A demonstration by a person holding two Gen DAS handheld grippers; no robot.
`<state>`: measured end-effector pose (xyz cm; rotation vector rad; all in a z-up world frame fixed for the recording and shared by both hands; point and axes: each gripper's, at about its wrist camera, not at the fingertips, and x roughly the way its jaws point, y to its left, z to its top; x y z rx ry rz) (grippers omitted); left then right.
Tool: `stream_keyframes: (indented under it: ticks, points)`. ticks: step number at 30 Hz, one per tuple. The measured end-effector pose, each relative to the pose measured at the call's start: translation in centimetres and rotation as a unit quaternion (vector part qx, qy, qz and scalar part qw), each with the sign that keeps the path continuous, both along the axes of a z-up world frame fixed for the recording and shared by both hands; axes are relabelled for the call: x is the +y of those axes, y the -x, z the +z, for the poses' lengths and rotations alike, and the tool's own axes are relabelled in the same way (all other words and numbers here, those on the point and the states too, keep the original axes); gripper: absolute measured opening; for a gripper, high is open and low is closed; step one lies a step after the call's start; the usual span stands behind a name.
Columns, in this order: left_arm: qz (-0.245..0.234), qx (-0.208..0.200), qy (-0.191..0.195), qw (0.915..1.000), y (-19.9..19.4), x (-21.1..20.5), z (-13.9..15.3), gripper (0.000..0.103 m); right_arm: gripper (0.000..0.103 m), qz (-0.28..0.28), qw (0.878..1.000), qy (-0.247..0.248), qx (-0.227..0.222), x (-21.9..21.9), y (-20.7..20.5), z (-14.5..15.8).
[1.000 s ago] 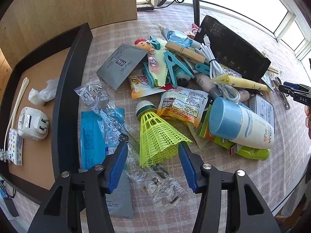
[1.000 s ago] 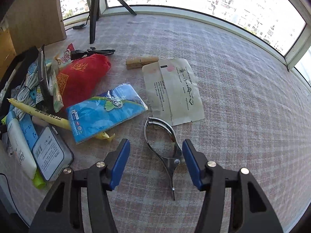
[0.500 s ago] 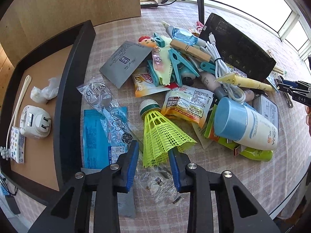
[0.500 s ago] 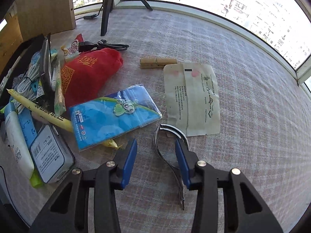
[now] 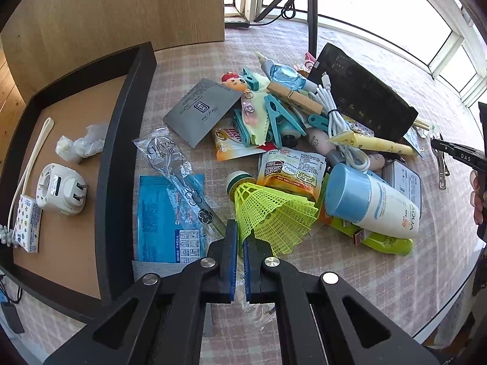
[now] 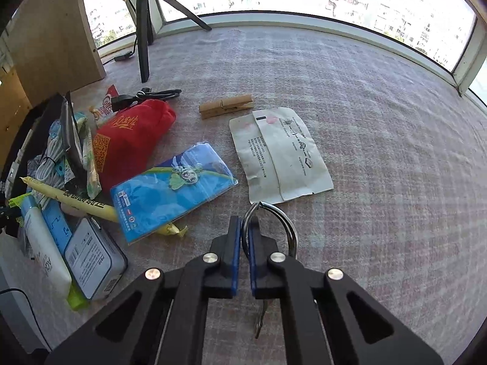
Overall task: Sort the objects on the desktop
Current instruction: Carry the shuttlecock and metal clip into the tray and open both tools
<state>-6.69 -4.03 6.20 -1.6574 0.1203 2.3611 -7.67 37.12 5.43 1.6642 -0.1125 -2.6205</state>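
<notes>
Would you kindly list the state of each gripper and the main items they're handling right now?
Left gripper: shut on shuttlecock skirt.
Shuttlecock: on its side, pinched at the rim.
Right gripper: shut on metal clip.
Metal clip: one loop arm between fingers.
Tray: holds plug, tissue.

Yellow mesh shuttlecock (image 5: 268, 213) on its side, skirt edge pinched; metal clip (image 6: 283, 228) gripped by 1 arm.

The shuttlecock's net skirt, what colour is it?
The shuttlecock has a neon yellow-green skirt, clearest in the left wrist view.
</notes>
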Motion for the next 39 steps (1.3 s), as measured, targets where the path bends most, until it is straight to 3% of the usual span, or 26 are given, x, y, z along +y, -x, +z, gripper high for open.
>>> stream_keyframes:
  ticks: [9, 19, 30, 39]
  points:
    - [0.0, 0.026, -0.034, 0.9991, -0.7, -1.5, 3.1, 0.002, 0.004, -0.024, 0.998, 0.014, 0.05, -1.9, -2.2, 4.4]
    - [-0.001, 0.062, -0.052, 0.9967, -2.3, -4.5, 7.0, 0.002, 0.004, 0.008, 0.994, 0.025, 0.105, -7.9, -4.0, 10.2]
    - [0.056, 0.092, -0.047, 0.9931, -2.9, -13.8, 9.3, 0.002, 0.004, 0.088, 0.986, 0.056, 0.133, -19.7, -3.7, 13.8]
    - [0.112, 0.112, -0.029, 0.9869, -0.7, -22.2, 9.9, 0.002, 0.004, 0.17, 0.974, 0.073, 0.134, -32.3, -0.2, 15.3]
